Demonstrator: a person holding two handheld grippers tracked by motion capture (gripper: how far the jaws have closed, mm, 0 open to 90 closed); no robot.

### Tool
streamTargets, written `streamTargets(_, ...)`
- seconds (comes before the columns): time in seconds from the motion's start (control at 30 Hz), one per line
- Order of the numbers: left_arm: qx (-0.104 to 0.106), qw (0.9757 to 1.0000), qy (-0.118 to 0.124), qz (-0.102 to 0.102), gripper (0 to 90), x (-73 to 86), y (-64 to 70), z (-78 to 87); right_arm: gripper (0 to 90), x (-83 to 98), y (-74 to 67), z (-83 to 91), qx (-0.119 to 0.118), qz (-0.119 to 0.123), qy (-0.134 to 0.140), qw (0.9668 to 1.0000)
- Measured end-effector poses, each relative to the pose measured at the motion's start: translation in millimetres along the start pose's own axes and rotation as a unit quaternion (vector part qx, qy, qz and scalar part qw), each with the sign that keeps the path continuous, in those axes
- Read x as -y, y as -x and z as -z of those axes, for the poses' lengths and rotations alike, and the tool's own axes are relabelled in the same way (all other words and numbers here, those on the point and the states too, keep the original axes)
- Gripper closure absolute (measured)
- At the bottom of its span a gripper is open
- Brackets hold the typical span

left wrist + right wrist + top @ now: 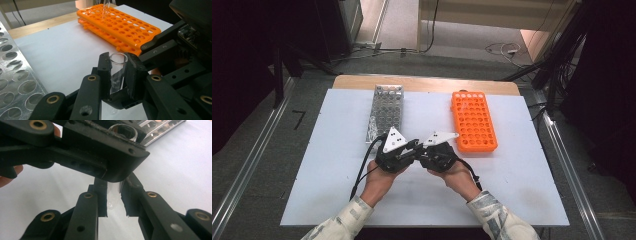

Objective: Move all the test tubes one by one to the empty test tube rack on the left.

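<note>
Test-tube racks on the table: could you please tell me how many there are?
2. The metal rack lies at the far left of the white table; the orange rack lies at the far right. Nothing seems to hide a third.

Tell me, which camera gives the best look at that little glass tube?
The left gripper view: the glass tube stands upright between two black jaws, its open rim and printed marks clear. The right gripper view shows its rim and rounded bottom, with the middle hidden. In the high view the hand-held grippers cover it.
</note>
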State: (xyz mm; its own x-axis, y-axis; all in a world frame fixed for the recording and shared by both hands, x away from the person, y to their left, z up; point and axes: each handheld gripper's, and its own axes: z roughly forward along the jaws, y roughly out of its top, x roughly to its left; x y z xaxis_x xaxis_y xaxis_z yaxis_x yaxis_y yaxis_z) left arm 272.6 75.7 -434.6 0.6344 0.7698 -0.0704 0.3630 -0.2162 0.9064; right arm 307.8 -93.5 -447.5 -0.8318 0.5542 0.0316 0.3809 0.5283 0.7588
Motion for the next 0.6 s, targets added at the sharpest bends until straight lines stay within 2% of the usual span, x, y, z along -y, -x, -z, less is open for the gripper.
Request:
streamTargets(0.07, 0.002, 1.0, 0.002, 0.003, 75.3, -1.0, -0.7, 0.0, 71.8, 0.0, 0.2, 0.8, -0.001, -0.002, 0.002, 1.0)
streamTargets(0.2, -0.001, 1.0, 0.006, 0.004, 75.4, -5.7, -2.3, -0.2, 57.0, -1.2, 2.5, 3.1, -0.005, -0.007, 0.007, 0.9999)
streamTargets(0.3, -0.007, 0.9999, 0.008, 0.011, 75.4, -9.0, -5.7, -0.4, 43.4, -2.2, 4.5, 6.1, -0.005, -0.014, 0.007, 0.9999)
streamTargets(0.4, -0.009, 0.9997, 0.005, 0.023, 75.4, -12.5, -10.5, -0.8, 34.7, -2.5, 7.2, 9.8, -0.01, -0.02, 0.01, 0.9997)
streamTargets(0.6, -0.019, 0.9987, 0.014, 0.046, 75.3, -24.7, -23.2, -0.2, 27.0, -2.2, 13.6, 15.8, -0.003, -0.032, 0.011, 0.9994)
